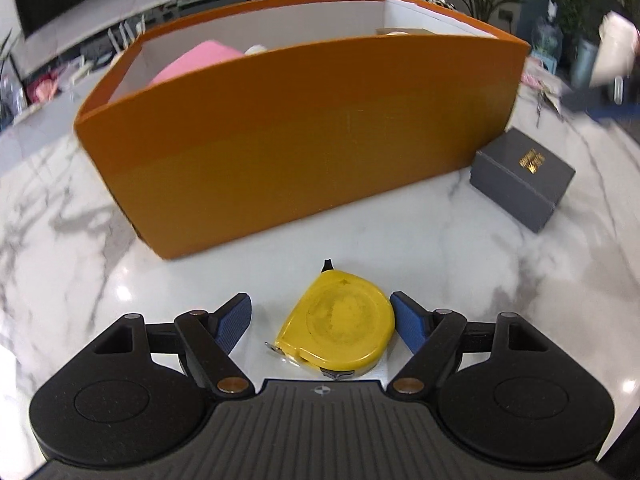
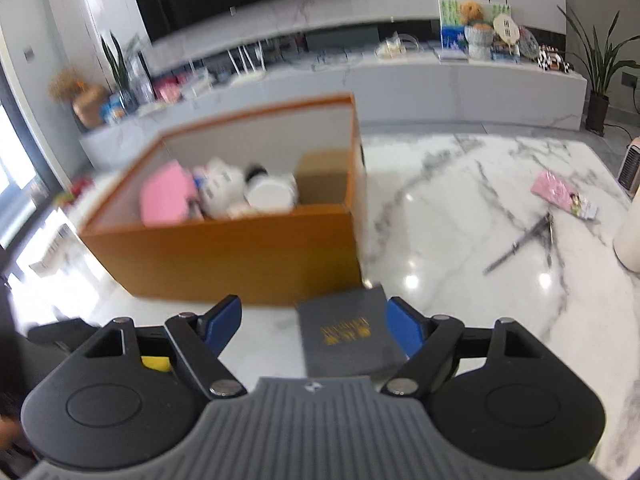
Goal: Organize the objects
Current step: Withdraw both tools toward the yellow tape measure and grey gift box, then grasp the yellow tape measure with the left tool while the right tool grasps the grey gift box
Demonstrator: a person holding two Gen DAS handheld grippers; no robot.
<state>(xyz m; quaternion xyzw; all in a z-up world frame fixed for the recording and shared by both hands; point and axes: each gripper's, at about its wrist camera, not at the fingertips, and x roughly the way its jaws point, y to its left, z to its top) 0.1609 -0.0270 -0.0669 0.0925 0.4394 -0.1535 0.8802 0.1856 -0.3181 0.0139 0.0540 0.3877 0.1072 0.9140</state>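
Observation:
A yellow tape measure (image 1: 340, 328) lies flat on the white marble table between the fingers of my left gripper (image 1: 320, 300), which is open; the right pad sits close against its side and the left pad stands apart. An orange storage box (image 1: 300, 152) stands just behind it. A small grey gift box (image 2: 348, 336) with gold lettering rests on the table between the fingers of my open right gripper (image 2: 313, 304), nearer the right finger. That grey box (image 1: 520, 176) also shows by the orange box's right corner. The orange box (image 2: 240, 256) holds a pink item, a white plush and a white cup.
A pink packet (image 2: 560, 194) and a thin metal tool (image 2: 524, 244) lie on the marble table (image 2: 440, 208) to the right. A pale cylinder (image 2: 628, 236) stands at the right edge. A low cabinet with plants and ornaments runs behind the table.

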